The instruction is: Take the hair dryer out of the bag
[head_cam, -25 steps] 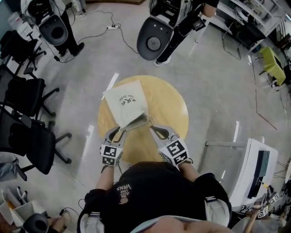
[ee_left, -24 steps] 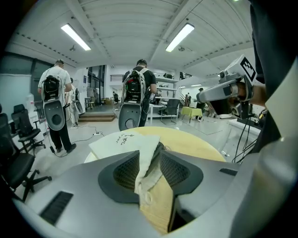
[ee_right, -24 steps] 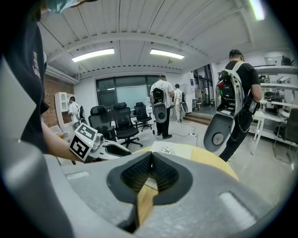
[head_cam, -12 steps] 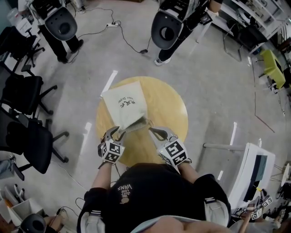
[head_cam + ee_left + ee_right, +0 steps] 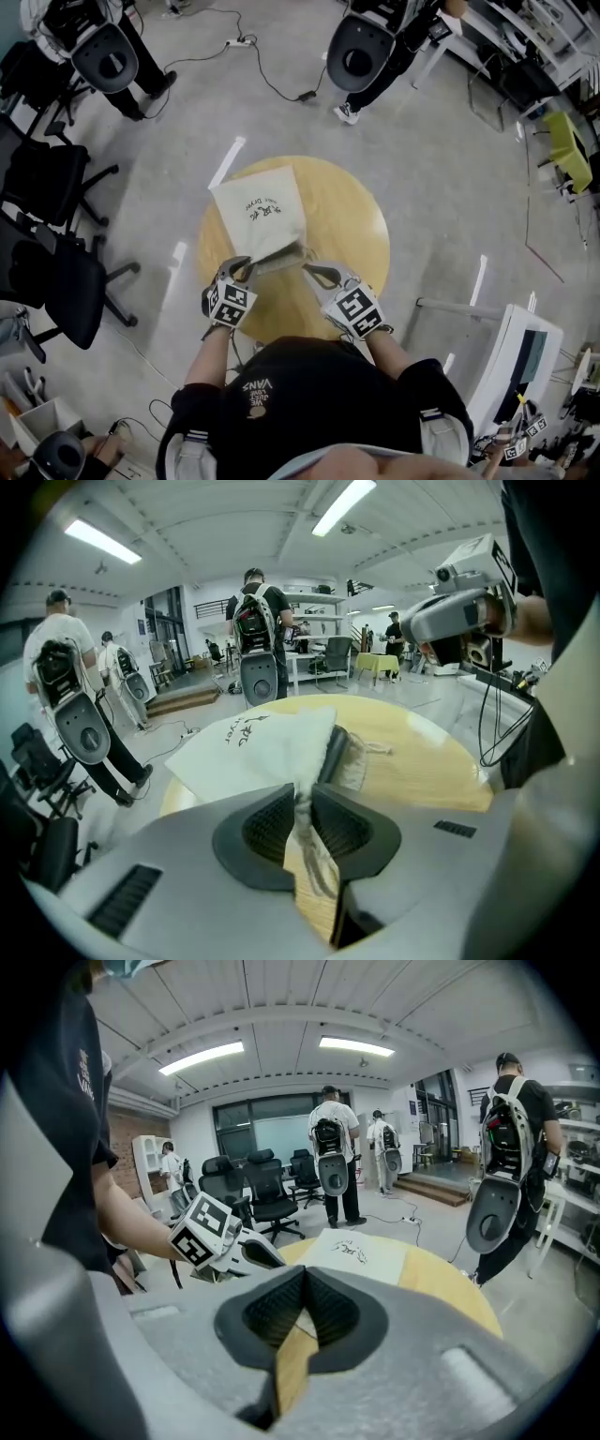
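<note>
A white cloth bag (image 5: 261, 214) with dark print lies flat on the round wooden table (image 5: 361, 234), its mouth toward me. In the left gripper view a dark part of the hair dryer (image 5: 338, 752) shows inside the bag (image 5: 253, 747). My left gripper (image 5: 242, 271) is at the mouth's left corner; its jaws have just been closing. They now pinch the bag's white cloth edge (image 5: 302, 803). My right gripper (image 5: 309, 271) is shut at the mouth's right corner. In its own view the right gripper (image 5: 303, 1283) shows a pale sliver in its gap; whether that is cloth I cannot tell.
Black office chairs (image 5: 56, 281) stand on the floor to the left. People wearing backpack rigs stand beyond the table (image 5: 361, 47) and at the far left (image 5: 103, 52). A cable (image 5: 272, 84) runs over the floor. A white machine (image 5: 520, 361) stands at the right.
My left gripper has sunk toward the bag's mouth and closed on its cloth edge. My right gripper has dropped slightly and stays shut at the other corner.
</note>
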The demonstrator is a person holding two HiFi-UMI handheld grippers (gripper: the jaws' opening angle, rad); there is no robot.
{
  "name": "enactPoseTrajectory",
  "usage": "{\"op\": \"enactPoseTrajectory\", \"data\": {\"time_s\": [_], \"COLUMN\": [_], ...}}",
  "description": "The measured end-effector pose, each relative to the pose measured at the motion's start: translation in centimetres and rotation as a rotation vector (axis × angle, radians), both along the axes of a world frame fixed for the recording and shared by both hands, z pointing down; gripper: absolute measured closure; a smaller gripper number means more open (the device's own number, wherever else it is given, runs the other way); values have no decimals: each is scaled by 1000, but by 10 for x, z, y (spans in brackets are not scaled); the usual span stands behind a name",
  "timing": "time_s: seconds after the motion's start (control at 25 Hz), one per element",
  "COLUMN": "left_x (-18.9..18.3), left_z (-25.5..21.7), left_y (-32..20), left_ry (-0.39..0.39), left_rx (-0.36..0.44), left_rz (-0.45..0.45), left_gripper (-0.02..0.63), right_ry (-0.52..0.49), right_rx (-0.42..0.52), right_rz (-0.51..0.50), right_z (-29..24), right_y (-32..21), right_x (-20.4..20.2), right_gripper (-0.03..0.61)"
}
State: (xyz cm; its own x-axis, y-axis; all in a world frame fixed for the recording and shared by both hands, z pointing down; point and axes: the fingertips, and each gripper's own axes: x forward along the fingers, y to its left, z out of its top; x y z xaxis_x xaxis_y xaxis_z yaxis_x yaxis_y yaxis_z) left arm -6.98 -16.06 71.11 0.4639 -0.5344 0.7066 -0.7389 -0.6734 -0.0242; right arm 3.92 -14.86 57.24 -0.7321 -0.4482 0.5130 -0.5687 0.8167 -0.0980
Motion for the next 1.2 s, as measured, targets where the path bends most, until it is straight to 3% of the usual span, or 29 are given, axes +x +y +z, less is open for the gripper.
{"op": "enactPoseTrajectory", "data": {"time_s": [0.48, 0.68, 1.04, 1.12, 1.2], "left_x": [-3, -4, 0, 1, 3], "left_z": [-21, -25, -36, -37, -39], "left_y": [-12, -22, -39, -42, -45], "left_ry": [102, 137, 160, 161, 161], "left_rx": [-131, -126, -153, -156, -159], "left_rz": [-77, -103, -127, -128, -131], "left_gripper": [572, 575, 578, 577, 578], "right_ry": [81, 121, 189, 207, 222], "right_rx": [-32, -55, -1, 5, 10], "right_rz": [-142, -200, -273, -289, -302], "right_z": [36, 57, 73, 76, 78], "right_y": [-5, -5, -24, -27, -30], "right_x": [-21, -30, -36, -37, -37], "right_gripper": [578, 578, 578, 520, 511]}}
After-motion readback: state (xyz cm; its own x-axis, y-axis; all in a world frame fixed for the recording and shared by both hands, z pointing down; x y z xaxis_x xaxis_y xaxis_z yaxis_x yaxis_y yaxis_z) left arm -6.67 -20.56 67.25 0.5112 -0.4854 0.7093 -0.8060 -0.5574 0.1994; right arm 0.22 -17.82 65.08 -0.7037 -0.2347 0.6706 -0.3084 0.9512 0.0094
